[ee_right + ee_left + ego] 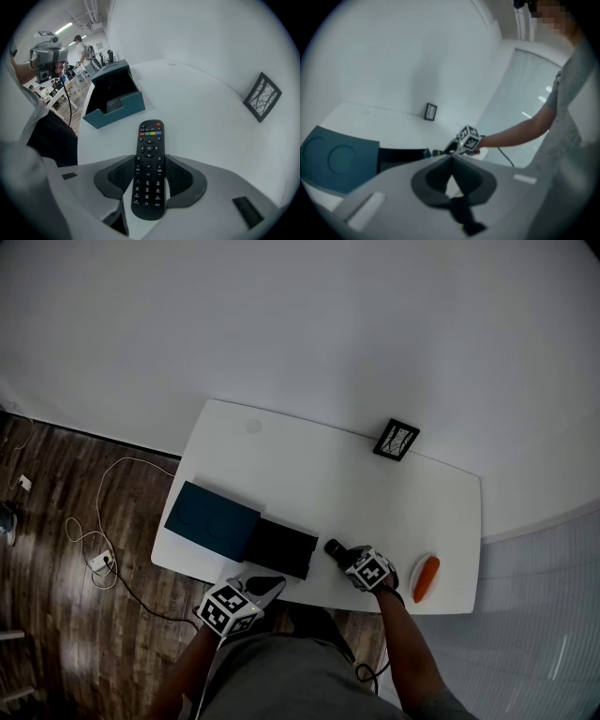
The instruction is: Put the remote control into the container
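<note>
- Remote control, black, slim, with rows of buttons (149,164): lies flat on the white worktop (197,122), low centre of the right gripper view. In the head view only its dark tip shows (333,547).
- Right tool (150,159): released, jaws wide and astride the remote. The pads sit just beside its two long edges, and I see no clamp on it.
- Key relation: the remote's long axis runs straight up the frame, in line with the right tool's pointing direction. The jaws therefore close across its narrow width.
- Teal open-topped container with a black inside (117,112): upper left of the right gripper view, beyond the remote's far end. In the head view it sits just left of the remote (279,547).
- Left tool (451,159): clenched on nothing, at the worktop's near edge by the container. The right hand is nearer the remote.
- Judgement: the coming move is to close on the long edges, lift, then carry up-left to the container.
</note>
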{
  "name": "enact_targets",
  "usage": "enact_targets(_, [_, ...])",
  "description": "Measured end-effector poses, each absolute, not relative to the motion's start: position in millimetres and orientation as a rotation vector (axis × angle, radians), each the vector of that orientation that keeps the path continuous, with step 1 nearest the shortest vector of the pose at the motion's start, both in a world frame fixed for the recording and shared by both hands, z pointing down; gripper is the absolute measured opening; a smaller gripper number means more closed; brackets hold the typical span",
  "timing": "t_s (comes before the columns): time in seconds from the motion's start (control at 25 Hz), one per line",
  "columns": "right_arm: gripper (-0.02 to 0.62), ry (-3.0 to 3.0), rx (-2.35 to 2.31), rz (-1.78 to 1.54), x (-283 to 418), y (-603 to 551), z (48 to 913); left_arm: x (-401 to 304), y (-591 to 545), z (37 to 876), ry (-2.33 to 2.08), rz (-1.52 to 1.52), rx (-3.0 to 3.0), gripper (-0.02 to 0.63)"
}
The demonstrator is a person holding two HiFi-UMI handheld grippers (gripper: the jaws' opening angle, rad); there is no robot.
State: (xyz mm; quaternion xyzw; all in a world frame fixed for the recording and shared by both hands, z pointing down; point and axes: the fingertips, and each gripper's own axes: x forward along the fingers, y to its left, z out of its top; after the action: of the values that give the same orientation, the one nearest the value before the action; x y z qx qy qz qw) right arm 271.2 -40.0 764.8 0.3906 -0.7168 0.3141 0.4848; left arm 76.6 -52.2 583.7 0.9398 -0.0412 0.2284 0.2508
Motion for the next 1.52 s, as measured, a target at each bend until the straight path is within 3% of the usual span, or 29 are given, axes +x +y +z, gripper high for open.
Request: enact_targets(1.52, [0.202, -1.911, 1.144, 0.864, 254.4, -49.9, 722.7, 82.6, -48.2, 588.1, -0.094, 0.618, 2.547, 0.000])
